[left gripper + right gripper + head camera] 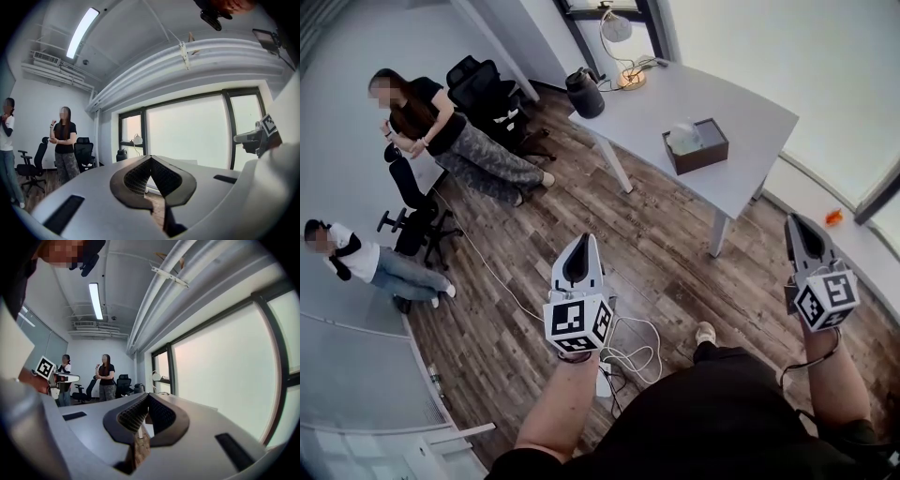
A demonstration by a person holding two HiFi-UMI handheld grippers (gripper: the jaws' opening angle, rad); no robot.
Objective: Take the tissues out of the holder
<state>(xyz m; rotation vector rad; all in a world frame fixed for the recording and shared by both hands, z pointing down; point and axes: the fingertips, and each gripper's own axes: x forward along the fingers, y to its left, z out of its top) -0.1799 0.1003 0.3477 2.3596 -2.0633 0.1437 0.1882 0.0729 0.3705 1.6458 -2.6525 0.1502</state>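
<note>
Two tools were recorded, the left hand-held gripper and the right hand-held gripper, both raised over the wood-patterned floor and kept well apart from the desk. The jaws of the left hand-held gripper were seen closed tip to tip, with nothing between them. The jaws of the right hand-held gripper were likewise closed and empty.

The tissue holder, a dark brown open box, was placed on the desk ahead of both hand-held grippers, between their two lines and somewhat nearer the right one. White tissues were bunched inside it, at the end toward the left hand-held gripper's side. Neither tool was touching the holder.

Beyond the holder, farther from the hand-held grippers, a dark jug and a desk lamp were set at the far end of the desk. Far to the left of the left hand-held gripper, a black office chair and two persons were visible. White cables were lying on the floor just below the left hand-held gripper.
</note>
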